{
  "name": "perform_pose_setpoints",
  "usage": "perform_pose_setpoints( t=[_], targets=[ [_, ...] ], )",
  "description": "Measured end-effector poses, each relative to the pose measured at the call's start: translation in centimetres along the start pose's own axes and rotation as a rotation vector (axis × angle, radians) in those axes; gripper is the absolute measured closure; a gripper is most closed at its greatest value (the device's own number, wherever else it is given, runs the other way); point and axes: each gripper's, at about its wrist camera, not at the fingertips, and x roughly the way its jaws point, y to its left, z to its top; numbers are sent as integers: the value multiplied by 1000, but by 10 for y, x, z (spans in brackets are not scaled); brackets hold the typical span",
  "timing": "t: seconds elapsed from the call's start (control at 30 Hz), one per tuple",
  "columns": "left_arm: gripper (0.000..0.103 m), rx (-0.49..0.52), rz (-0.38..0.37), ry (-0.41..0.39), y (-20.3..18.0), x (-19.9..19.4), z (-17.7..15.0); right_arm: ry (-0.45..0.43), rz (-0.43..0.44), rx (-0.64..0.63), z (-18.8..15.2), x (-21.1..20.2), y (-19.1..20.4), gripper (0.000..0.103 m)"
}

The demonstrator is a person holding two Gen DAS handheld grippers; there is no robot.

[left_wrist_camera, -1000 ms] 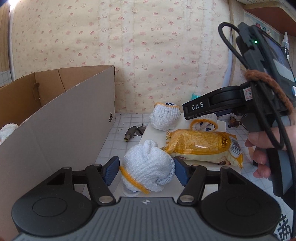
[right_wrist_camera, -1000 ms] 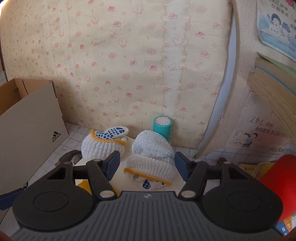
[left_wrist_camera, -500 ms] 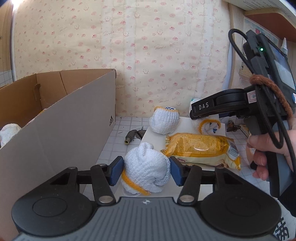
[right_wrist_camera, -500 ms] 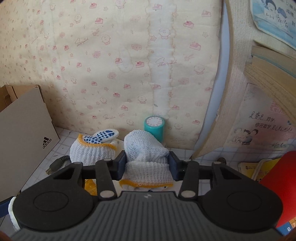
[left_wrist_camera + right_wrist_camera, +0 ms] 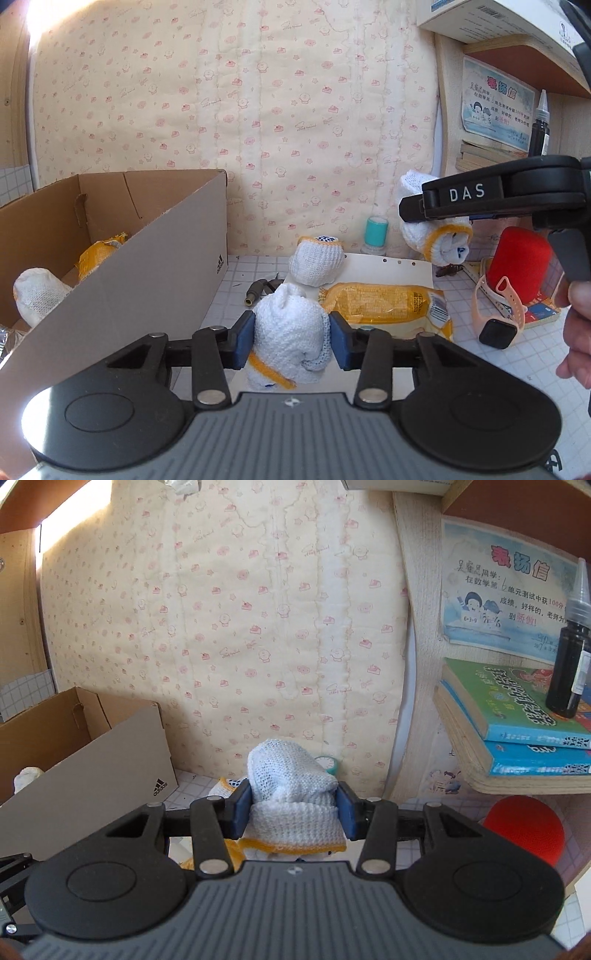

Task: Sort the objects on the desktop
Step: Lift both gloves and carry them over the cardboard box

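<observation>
1. the left gripper [image 5: 291, 341] is closing, its blue pads pressing both sides of a rolled white glove with an orange cuff [image 5: 288, 332]; the glove sits squarely between the fingers, low over a white sheet of paper [image 5: 388, 267].
2. the right gripper [image 5: 293, 806] is clamped on a second rolled white glove [image 5: 291, 790], which fills the gap between its pads and bulges above them; in the left wrist view this glove [image 5: 439, 240] hangs clear above the desk.
3. a third rolled glove [image 5: 316, 264] lies on the paper, beyond the left gripper, just behind a yellow snack packet [image 5: 384, 306].
4. an open cardboard box [image 5: 122, 266] stands left of the left gripper, with another white glove [image 5: 37, 295] inside.
5. a red object [image 5: 521, 264] and a pink-strapped smartwatch [image 5: 496, 321] lie to the right, near a person's hand [image 5: 576, 314].
</observation>
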Motion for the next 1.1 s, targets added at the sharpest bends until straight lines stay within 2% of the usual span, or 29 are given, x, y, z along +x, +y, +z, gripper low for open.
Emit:
perform_pose_setpoints(
  t=[0.5, 1.1],
  targets=[
    [58, 5, 27, -57, -6, -40, 15, -25, -4, -13, -14, -52, 6, 56],
    [58, 0, 58, -148, 6, -91, 33, -73, 25, -31, -5, -96, 26, 56]
  ],
)
